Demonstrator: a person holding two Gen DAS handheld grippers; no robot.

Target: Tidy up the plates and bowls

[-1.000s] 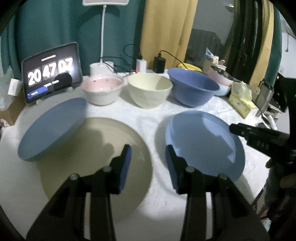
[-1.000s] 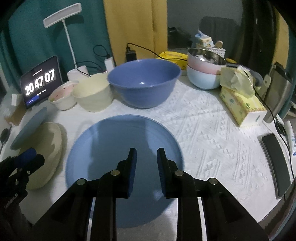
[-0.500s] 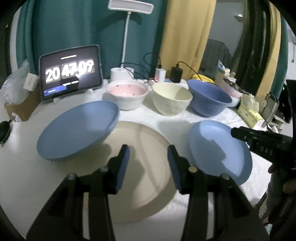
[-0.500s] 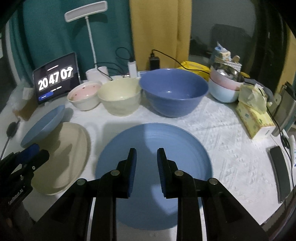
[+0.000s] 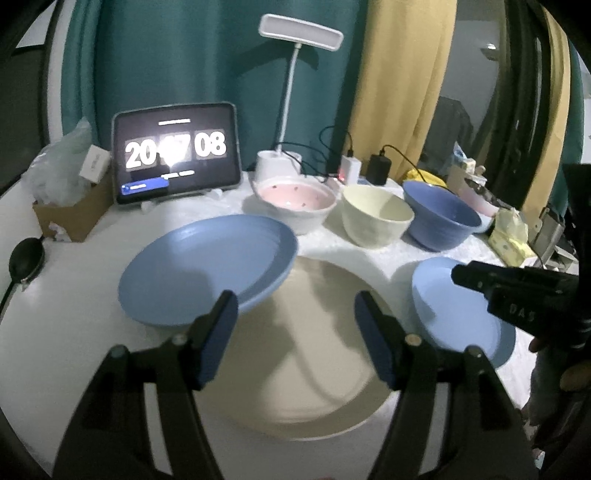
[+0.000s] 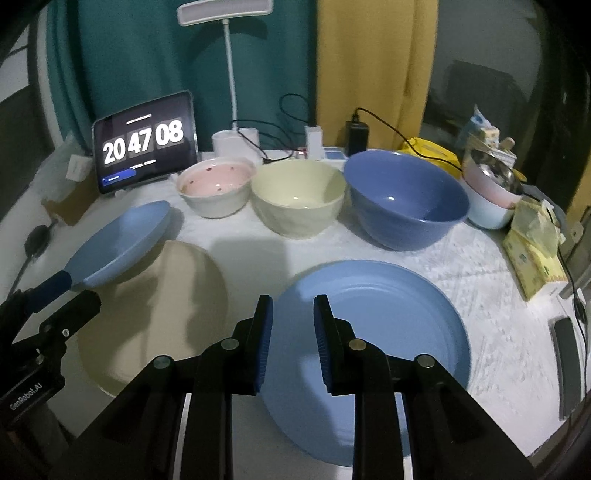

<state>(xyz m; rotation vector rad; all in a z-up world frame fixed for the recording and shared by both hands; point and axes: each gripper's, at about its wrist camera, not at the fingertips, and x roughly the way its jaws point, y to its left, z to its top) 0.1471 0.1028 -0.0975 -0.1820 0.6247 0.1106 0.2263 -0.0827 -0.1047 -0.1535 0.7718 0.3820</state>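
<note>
On the counter (image 6: 258, 243), under a white textured cloth (image 6: 498, 302): pink bowl (image 6: 218, 184), cream bowl (image 6: 297, 195) and blue bowl (image 6: 404, 195) in a row near the back. Tablet clock (image 5: 175, 153) and lamp (image 5: 301, 33) behind them, teal and yellow curtains beyond. Tissue pack (image 6: 535, 254) at right edge.

Beige plate (image 5: 306, 347) lies flat, directly ahead of the left hand-held gripper (image 5: 295, 336), fingers spread wide, holding nothing. Tilted blue plate (image 5: 207, 269) sits with one edge propped on the beige plate's far-left rim, just beyond the left finger.

Second blue plate (image 6: 369, 350) lies flat right of the beige one, apart from it. Right hand-held gripper (image 6: 291, 343) hovers over its near-left part, fingers narrowly parted, pinching nothing.
</note>
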